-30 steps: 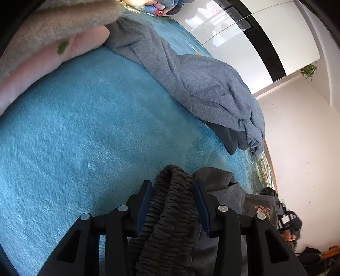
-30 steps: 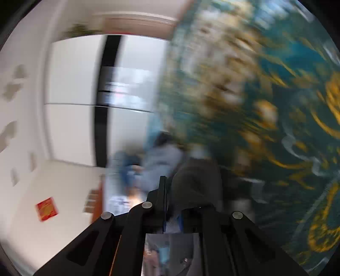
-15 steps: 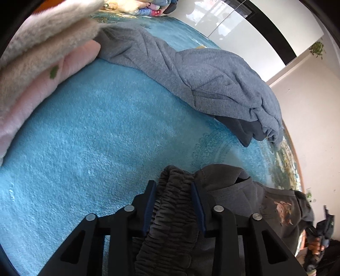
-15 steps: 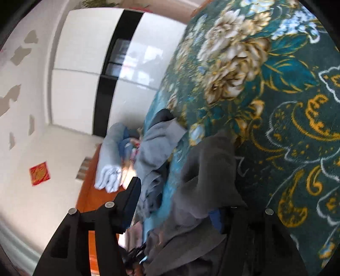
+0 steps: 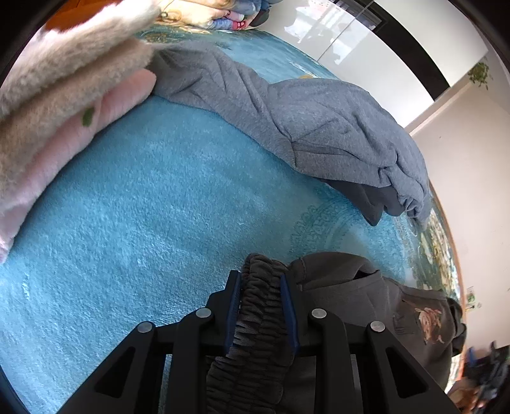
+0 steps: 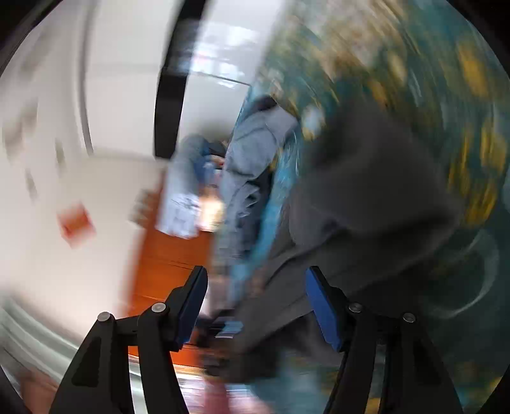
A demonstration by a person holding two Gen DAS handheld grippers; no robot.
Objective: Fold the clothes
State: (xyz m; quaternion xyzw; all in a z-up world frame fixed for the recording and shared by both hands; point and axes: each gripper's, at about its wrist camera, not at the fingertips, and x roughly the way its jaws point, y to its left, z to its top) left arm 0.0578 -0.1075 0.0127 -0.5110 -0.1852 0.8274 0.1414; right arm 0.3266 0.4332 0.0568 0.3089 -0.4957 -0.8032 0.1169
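Observation:
In the left wrist view my left gripper (image 5: 260, 280) is closing on the ribbed elastic hem (image 5: 259, 305) of a dark grey sweatshirt (image 5: 376, 302), whose printed front lies to the right on the blue carpet (image 5: 143, 223). The blue pads press the bunched hem from both sides. In the blurred right wrist view my right gripper (image 6: 255, 280) has its jaws wide and still opening. The dark grey sweatshirt (image 6: 366, 197) lies just beyond and to the right of its fingertips, and nothing is gripped between the pads.
A blue-grey fleece garment (image 5: 318, 127) lies crumpled across the carpet behind the sweatshirt. Folded pink and cream fleece (image 5: 63, 95) is stacked at the left. More clothes (image 5: 229, 16) are piled far back. A floral rug border (image 6: 462, 127), orange wooden floor (image 6: 172, 254) and white walls surround.
My left gripper has squeezed tighter on the hem and tilted slightly. My right gripper, shut on the dark fabric a second ago, has opened wide, let it go and swung away fast.

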